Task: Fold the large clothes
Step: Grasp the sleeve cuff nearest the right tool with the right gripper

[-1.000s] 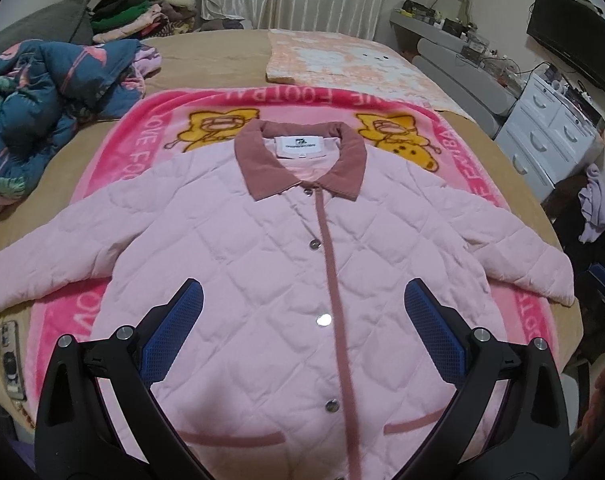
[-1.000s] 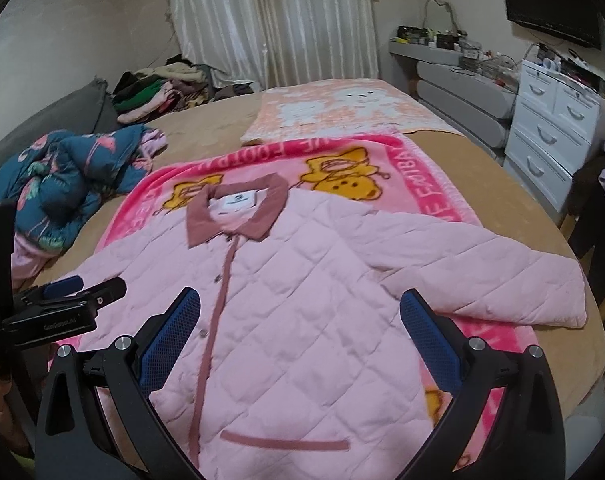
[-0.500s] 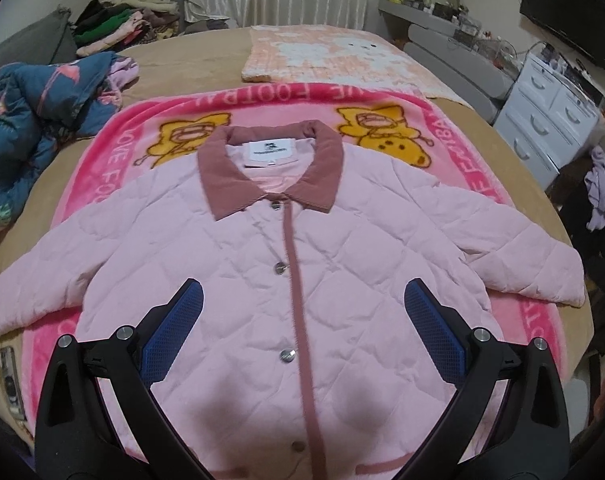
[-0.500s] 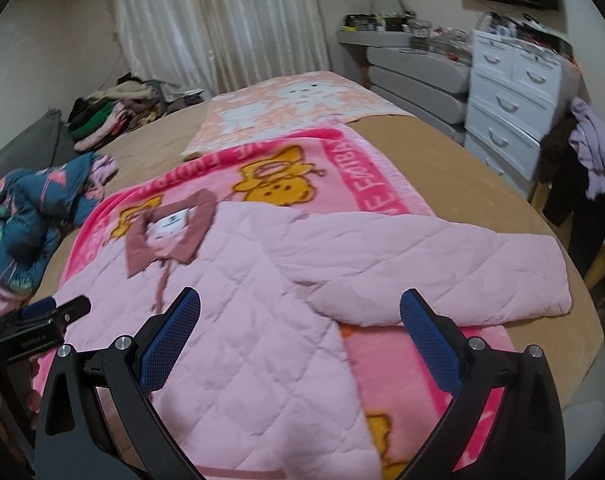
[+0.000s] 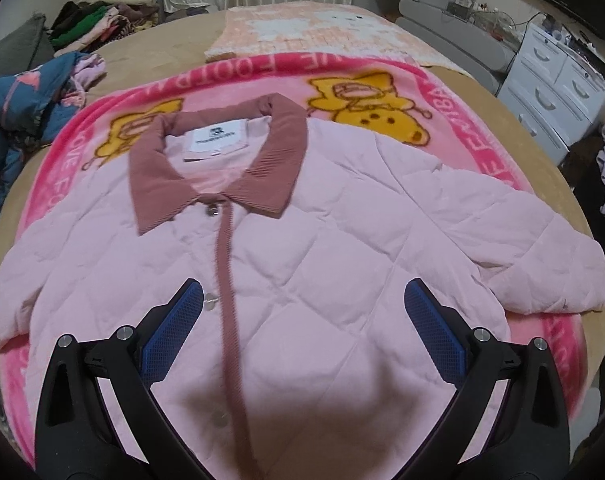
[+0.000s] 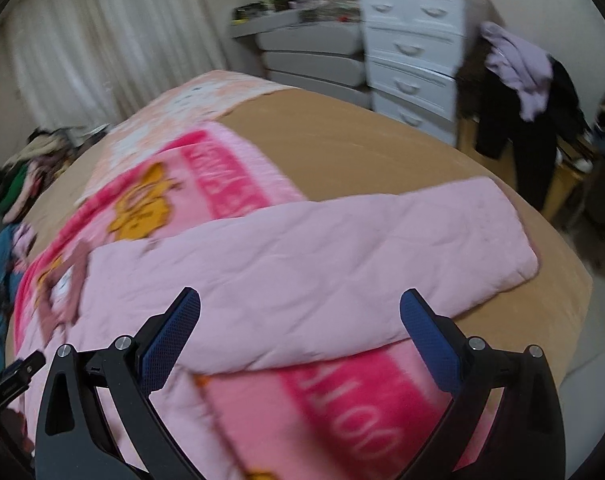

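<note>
At the bottom of each wrist view, the left gripper (image 5: 302, 320) and right gripper (image 6: 300, 320) hang spread wide, grasping nothing. The pink quilted jacket (image 5: 322, 240) lies flat, buttoned, mid-frame on a pink blanket (image 5: 482, 148). Its sleeve (image 6: 382, 240) reaches right, ending near the bed's (image 6: 382, 148) bare tan edge. White drawers (image 6: 414, 52) stand beyond, upper right.

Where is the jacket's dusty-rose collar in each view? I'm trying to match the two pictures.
Left wrist view: collar sits upper centre-left, sharp, around the white label.
Right wrist view: collar is at the far left edge, blurred, partly cut off.
Shared landmark: the white drawer chest, at right in both.
</note>
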